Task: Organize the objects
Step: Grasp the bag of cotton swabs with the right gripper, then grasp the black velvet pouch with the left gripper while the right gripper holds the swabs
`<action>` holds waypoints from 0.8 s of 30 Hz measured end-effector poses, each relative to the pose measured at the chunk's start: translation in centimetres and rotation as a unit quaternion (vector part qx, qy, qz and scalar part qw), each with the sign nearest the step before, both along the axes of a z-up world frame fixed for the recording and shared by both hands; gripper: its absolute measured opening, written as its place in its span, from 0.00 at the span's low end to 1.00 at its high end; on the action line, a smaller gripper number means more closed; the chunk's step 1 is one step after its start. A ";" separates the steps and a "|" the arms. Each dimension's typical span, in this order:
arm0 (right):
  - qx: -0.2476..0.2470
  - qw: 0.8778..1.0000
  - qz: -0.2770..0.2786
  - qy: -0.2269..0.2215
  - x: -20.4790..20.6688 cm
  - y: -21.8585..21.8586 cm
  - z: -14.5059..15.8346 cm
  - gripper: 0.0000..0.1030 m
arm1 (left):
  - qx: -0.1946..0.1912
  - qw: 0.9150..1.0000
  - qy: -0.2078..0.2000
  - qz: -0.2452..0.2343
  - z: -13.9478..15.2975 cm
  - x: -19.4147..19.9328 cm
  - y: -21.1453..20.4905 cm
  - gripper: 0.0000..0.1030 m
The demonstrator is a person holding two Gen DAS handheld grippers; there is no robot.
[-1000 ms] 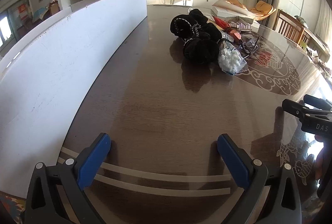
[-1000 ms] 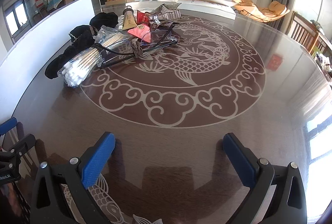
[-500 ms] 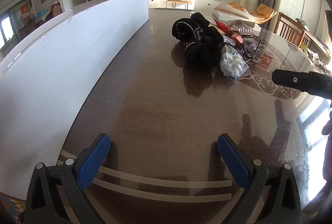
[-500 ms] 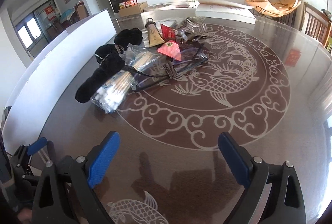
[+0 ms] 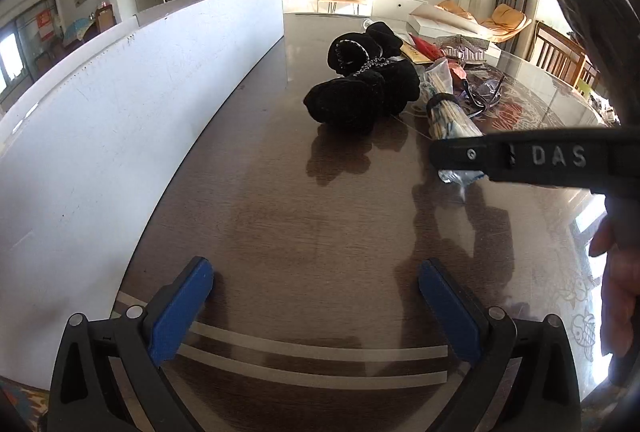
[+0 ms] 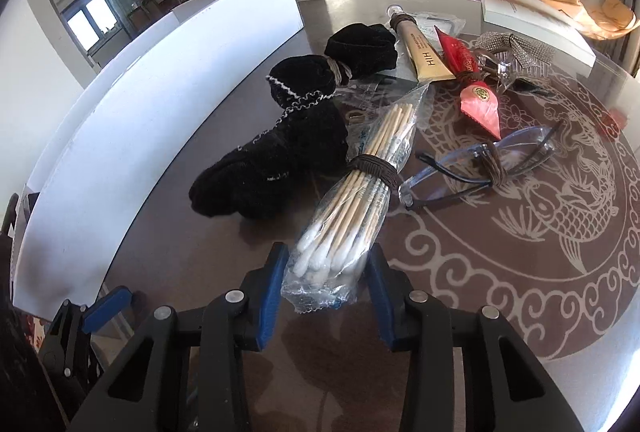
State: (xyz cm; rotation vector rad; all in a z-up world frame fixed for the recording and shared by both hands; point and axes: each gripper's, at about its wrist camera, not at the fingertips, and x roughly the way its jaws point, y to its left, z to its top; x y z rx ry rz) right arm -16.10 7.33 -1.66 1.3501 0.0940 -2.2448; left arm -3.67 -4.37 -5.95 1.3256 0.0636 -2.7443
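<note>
Cotton swabs [image 6: 352, 208] with thin wooden sticks lie in a crinkled clear plastic bag, tied in the middle with a brown elastic band. The white fluffy end of the bag sits between the 2 blue pads of the right gripper [image 6: 325, 296], whose jaws are closing around it; whether the pads already press the plastic I cannot tell. Beside the bag lies a soft black knitted fabric bundle [image 6: 280, 152], and on the other side clear glasses [image 6: 480, 162] with dark arms. Behind them are a beige tube [image 6: 420, 50] and a shiny red cone-shaped packet [image 6: 476, 92]. All rest on the glossy brown table [image 6: 520, 312] with a pale fish pattern. The left gripper [image 5: 316, 308] is spread wide over bare table, near a long white board [image 5: 120, 100].
</note>
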 end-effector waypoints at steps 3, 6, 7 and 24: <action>0.007 1.000 0.004 0.008 3.4 2.8 0.1 0.39 | 0.001 1.000 -0.002 -0.002 0.0 -0.1 0.1 1.00; 0.013 1.000 -0.009 0.021 6.6 5.8 -0.1 0.40 | 0.001 1.000 -0.003 -0.001 -0.1 -0.1 0.1 1.00; 0.017 0.999 -0.016 0.027 7.3 6.6 -0.1 0.45 | 0.001 1.000 -0.003 -0.001 -0.1 -0.2 0.1 1.00; 0.036 0.997 -0.060 0.036 4.9 6.5 0.0 0.31 | 0.000 1.000 0.006 -0.002 -0.4 0.2 0.0 1.00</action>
